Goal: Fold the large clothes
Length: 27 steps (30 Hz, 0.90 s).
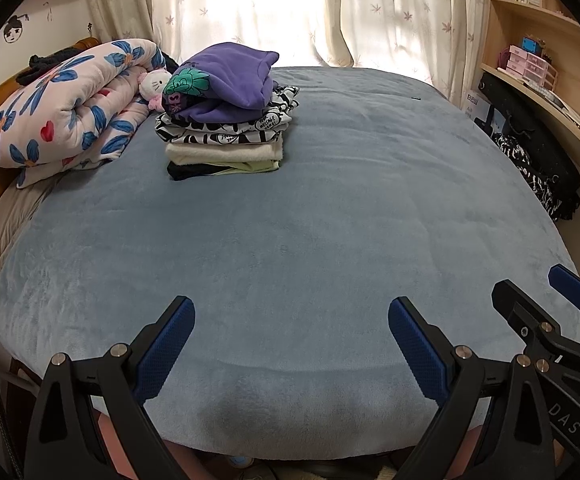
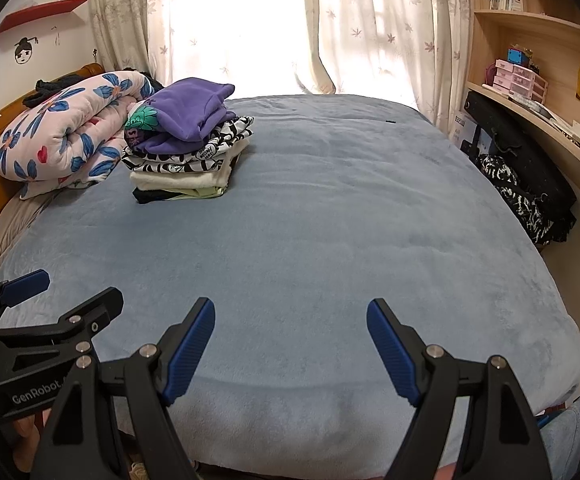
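A stack of folded clothes (image 1: 226, 120) sits at the far left of the blue bed (image 1: 330, 220), with a purple garment (image 1: 230, 76) on top; it also shows in the right wrist view (image 2: 186, 152). My left gripper (image 1: 290, 316) is open and empty over the bed's near edge. My right gripper (image 2: 290, 320) is open and empty beside it, also over the near edge. Each gripper shows at the edge of the other's view, the right one (image 1: 546, 296) and the left one (image 2: 70, 292). A black and white garment (image 2: 518, 196) hangs off the bed at the right.
A rolled floral quilt (image 1: 66, 108) and a plush toy (image 1: 154, 84) lie at the headboard on the left. Curtains (image 1: 390, 12) hang behind the bed. A wooden shelf (image 1: 546, 64) and a black bag (image 2: 530, 152) stand along the right side.
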Tool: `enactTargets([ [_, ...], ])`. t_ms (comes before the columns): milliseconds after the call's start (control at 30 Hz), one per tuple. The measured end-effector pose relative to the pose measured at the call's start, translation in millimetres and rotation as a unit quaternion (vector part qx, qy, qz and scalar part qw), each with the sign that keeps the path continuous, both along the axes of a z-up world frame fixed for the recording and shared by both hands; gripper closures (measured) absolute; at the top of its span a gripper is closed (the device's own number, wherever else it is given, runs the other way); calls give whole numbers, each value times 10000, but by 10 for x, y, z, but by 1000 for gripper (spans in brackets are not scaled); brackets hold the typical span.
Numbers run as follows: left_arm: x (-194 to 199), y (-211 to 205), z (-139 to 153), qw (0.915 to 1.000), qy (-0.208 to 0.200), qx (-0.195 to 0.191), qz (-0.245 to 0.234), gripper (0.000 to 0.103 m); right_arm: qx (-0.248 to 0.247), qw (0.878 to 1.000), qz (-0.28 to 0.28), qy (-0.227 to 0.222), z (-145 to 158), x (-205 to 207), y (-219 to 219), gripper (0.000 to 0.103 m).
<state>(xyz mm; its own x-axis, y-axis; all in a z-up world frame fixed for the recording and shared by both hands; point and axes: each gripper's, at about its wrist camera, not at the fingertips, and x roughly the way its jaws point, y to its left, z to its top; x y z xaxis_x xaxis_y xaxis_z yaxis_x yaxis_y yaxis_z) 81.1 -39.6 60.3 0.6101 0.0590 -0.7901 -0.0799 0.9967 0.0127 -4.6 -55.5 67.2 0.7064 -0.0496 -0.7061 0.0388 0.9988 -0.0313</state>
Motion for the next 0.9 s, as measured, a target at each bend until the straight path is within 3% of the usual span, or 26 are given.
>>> enactTargets([
  [900,27,28,-44,10000,56,43,5,6,1,10000,-23,58,-44,34,33,24],
])
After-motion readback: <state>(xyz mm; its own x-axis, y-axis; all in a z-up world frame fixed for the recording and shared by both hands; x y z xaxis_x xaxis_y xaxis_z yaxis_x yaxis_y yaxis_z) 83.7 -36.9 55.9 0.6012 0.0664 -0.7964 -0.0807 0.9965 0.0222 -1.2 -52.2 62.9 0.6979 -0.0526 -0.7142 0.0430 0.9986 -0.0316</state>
